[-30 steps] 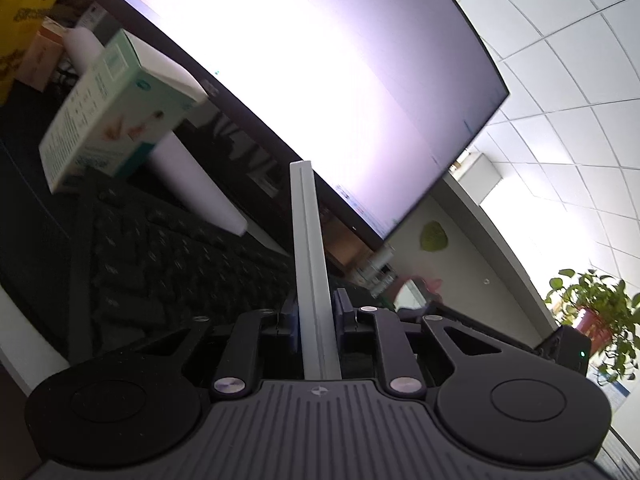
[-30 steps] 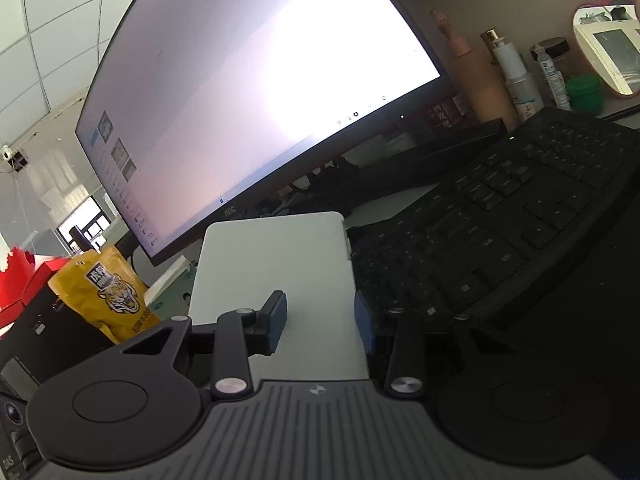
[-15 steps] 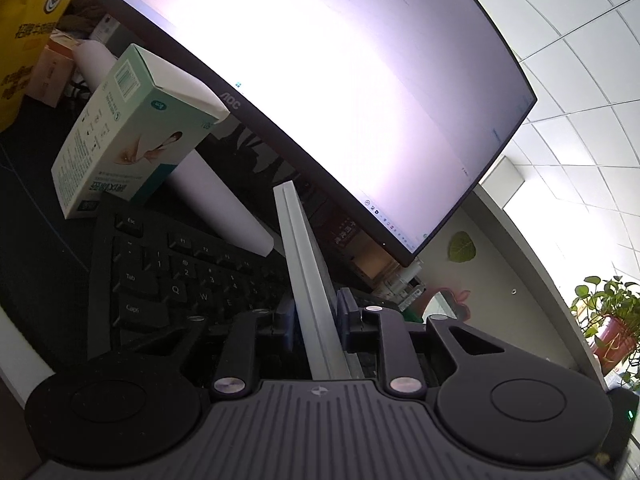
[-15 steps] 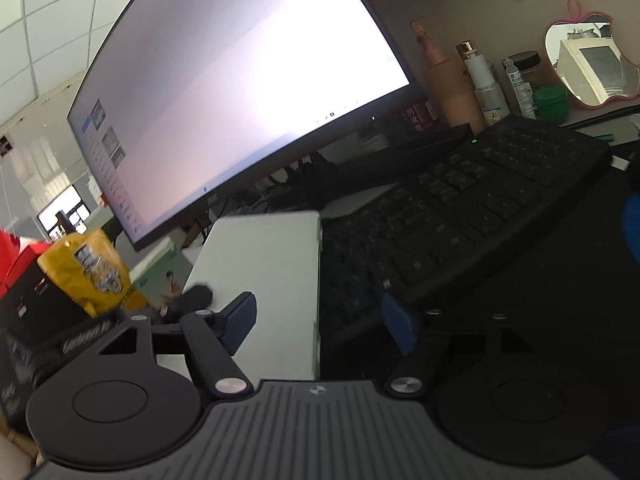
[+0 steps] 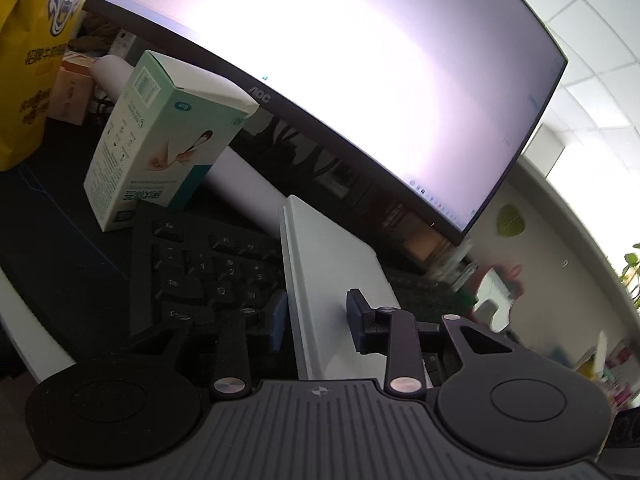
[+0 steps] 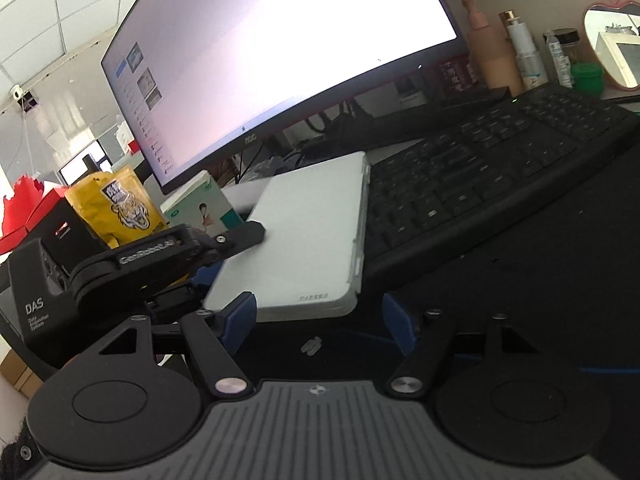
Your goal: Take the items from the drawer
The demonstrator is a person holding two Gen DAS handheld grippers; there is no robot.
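Now we are putting the flat white case (image 6: 308, 240) down on the keyboard (image 6: 480, 184), our left gripper (image 5: 316, 316) spread loosely around its edge and our right gripper (image 6: 316, 320) wide open nearby, so next we pull back.

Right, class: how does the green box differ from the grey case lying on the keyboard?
The green box stands upright beside the keyboard; the grey case lies tilted on it. The box is printed with a picture; the case is plain. The box is thick; the case is thin. Both are rectangular.
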